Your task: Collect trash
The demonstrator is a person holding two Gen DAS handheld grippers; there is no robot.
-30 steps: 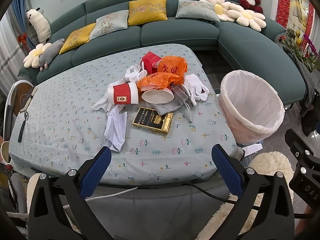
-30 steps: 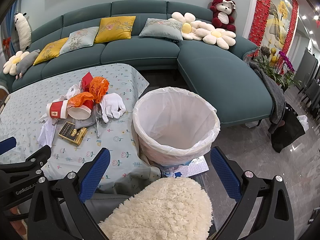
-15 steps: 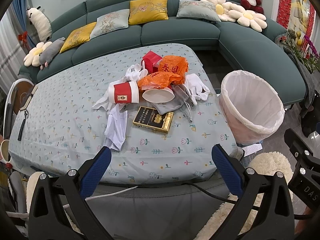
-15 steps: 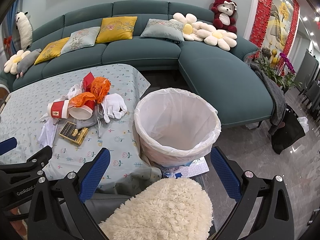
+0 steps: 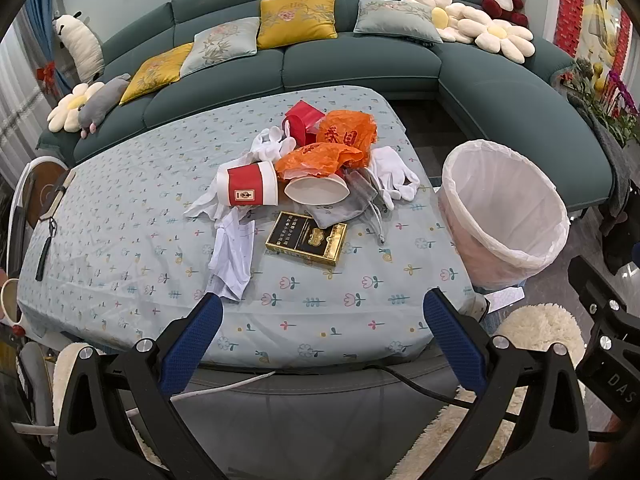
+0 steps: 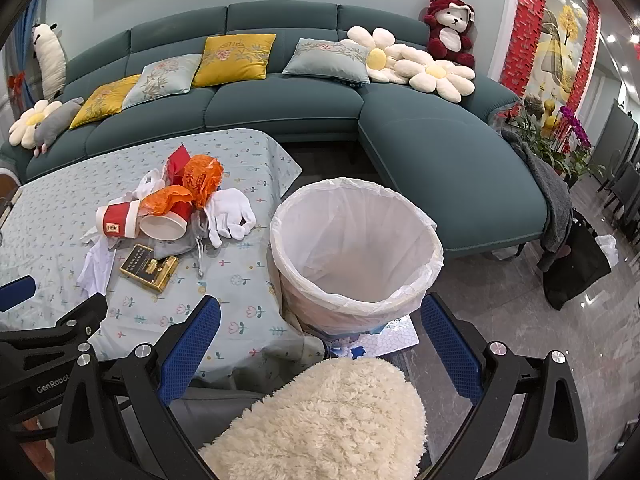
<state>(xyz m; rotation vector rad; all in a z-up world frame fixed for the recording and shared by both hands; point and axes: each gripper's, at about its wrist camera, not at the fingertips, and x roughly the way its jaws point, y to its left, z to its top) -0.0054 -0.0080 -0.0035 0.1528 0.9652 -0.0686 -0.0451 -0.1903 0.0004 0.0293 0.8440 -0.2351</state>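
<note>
A heap of trash lies mid-table: a red-and-white paper cup (image 5: 248,189) on its side, a second cup (image 5: 317,191) with its mouth facing me, orange plastic bags (image 5: 347,135), a red box (image 5: 302,119), white gloves (image 5: 394,172), white cloth (image 5: 232,254), a grey pouch (image 5: 340,210) and a black-and-gold box (image 5: 307,237). A white-lined bin (image 5: 506,212) stands off the table's right edge. My left gripper (image 5: 320,322) hovers open at the near table edge, holding nothing. My right gripper (image 6: 320,326) is open over the near side of the bin (image 6: 356,246), also holding nothing.
A teal sofa (image 5: 360,60) with cushions wraps behind and to the right of the flowered tablecloth (image 5: 120,216). A fluffy cream stool (image 6: 328,416) sits below the right gripper. A dark strap (image 5: 44,256) and chair (image 5: 28,200) are at the table's left end.
Both grippers have drifted slightly forward toward the table and bin. The trash lies as before.
</note>
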